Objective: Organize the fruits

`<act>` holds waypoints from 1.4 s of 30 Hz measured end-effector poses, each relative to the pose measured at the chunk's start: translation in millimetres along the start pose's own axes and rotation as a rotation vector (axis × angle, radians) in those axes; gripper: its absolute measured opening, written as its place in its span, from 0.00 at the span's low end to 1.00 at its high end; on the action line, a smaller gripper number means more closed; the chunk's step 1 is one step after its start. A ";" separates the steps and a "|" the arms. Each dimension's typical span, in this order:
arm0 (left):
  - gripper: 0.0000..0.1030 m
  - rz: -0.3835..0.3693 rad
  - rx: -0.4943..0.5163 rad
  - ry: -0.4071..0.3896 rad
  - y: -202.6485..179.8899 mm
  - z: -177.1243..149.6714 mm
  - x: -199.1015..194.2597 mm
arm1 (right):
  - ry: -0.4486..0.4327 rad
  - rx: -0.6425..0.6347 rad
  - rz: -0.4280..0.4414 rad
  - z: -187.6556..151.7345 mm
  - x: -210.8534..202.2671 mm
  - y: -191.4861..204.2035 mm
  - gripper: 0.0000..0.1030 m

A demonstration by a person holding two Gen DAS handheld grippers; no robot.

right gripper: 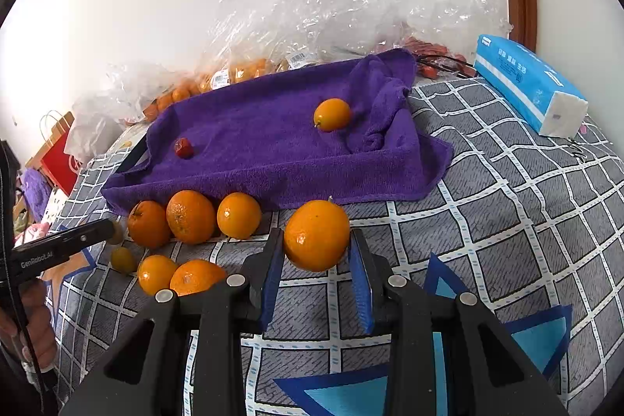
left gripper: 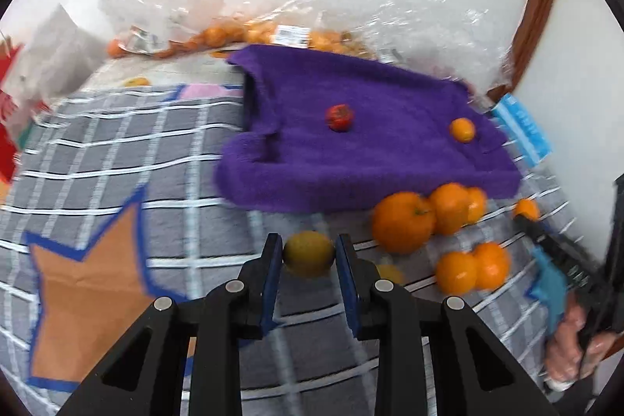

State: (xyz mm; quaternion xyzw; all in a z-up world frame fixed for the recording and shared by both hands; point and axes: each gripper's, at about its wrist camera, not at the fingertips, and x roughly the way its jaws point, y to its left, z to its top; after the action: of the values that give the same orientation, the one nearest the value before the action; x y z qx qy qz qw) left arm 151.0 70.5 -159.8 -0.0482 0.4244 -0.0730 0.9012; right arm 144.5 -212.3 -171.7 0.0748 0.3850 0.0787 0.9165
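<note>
Black fingers with blue pads fill the foreground, and the left gripper (left gripper: 308, 254) is clamped on a small yellow-green fruit (left gripper: 308, 253), pads pressing either side of it, low over the grey checked bedspread (left gripper: 117, 151). Over in the right wrist view, the right gripper (right gripper: 316, 254) is closed on a big orange (right gripper: 316, 236), gripping it between its blue pads and holding it clear above the checks. Behind both sits the purple towel (right gripper: 265, 151), draped over what looks like a tray, and on it two pieces well apart: a small red fruit (right gripper: 183, 147) toward the left, a little yellow-orange fruit (right gripper: 332, 114) toward the right, near a bunched fold. Along the towel's near edge, three oranges (right gripper: 191, 217) sit in a row, touching. Nearer, two more oranges (right gripper: 175, 275) lie pressed together, a small dull yellow one (right gripper: 123, 260) just beside them. A hand (left gripper: 573, 342) grips the other tool's handle at the picture's right edge. Crumpled clear plastic bags (right gripper: 312, 14) holding more orange fruit pile up against the white wall, and a blue tissue pack (right gripper: 530, 84) lies on the bedspread to the right.
</note>
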 end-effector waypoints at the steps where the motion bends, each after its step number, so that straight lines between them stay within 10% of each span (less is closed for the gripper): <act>1: 0.27 0.019 0.017 0.009 0.6 -2.1 1.7 | 0.001 -0.001 0.001 0.0 0.0 0.0 0.32; 24: 0.26 -0.120 -0.040 -0.011 11.9 -10.2 7.5 | -0.022 -0.036 0.009 -1.5 -4.9 6.9 0.32; 42: 0.26 -0.043 -0.045 -0.059 11.3 -13.7 -5.0 | -0.060 0.018 0.019 0.5 -9.3 -3.5 0.32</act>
State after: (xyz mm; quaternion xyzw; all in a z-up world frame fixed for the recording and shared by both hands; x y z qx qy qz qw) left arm 138.3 82.2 -166.4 -0.0800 0.3983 -0.0813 0.9101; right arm 138.7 -217.7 -165.6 0.0892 0.3572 0.0816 0.9262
